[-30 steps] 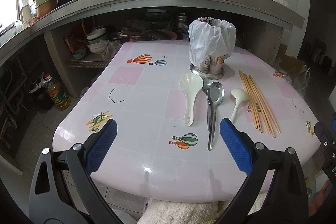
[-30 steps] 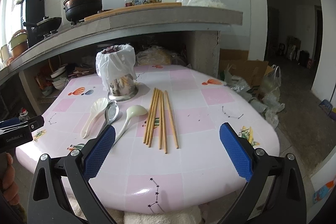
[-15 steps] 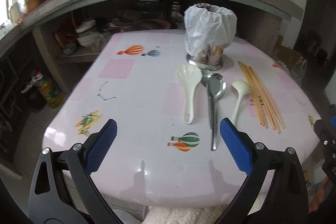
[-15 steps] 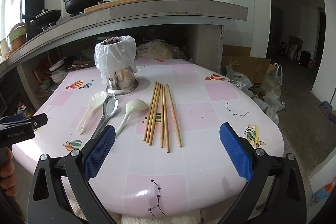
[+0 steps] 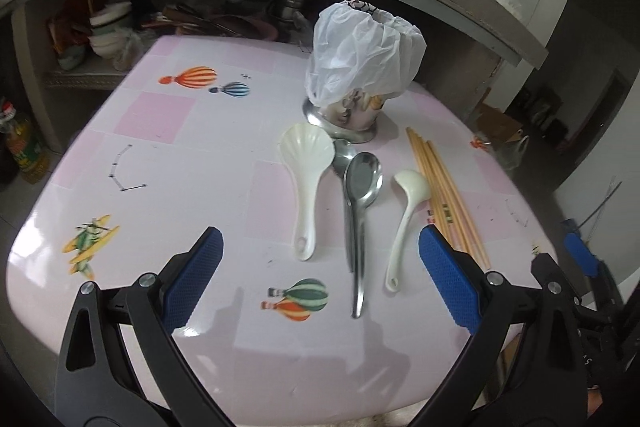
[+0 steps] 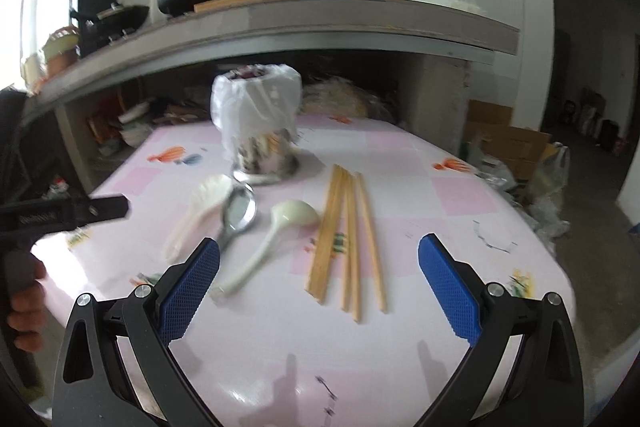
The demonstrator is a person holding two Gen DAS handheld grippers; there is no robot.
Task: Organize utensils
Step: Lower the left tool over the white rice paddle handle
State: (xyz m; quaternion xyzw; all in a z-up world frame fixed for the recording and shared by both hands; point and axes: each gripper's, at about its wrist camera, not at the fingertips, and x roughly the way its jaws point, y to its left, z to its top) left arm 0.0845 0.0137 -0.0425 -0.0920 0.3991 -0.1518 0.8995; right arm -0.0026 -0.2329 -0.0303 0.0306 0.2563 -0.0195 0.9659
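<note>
On the pink table lie a white rice paddle (image 5: pixel 306 179) (image 6: pixel 200 211), two steel spoons (image 5: pixel 358 211) (image 6: pixel 238 213), a white ladle (image 5: pixel 404 223) (image 6: pixel 272 235) and several wooden chopsticks (image 5: pixel 444 195) (image 6: pixel 348 227). Behind them stands a steel utensil holder covered with a white plastic bag (image 5: pixel 362 75) (image 6: pixel 256 115). My left gripper (image 5: pixel 320 279) hovers open above the near table edge, short of the spoon handles. My right gripper (image 6: pixel 318 287) is open too, over the near ends of the chopsticks and the ladle handle. Nothing sits between either pair of blue pads.
The pink table (image 5: pixel 168 163) (image 6: pixel 432 219) butts against a concrete counter (image 6: pixel 320 23) with pots and an appliance on top, and bowls stored beneath. An oil bottle (image 5: pixel 22 147) stands on the floor at left. Cardboard boxes and bags (image 6: pixel 516 155) lie at right.
Both grippers have moved forward over the table toward the utensils, which now look larger and nearer. Both stay open. No utensil has moved.
</note>
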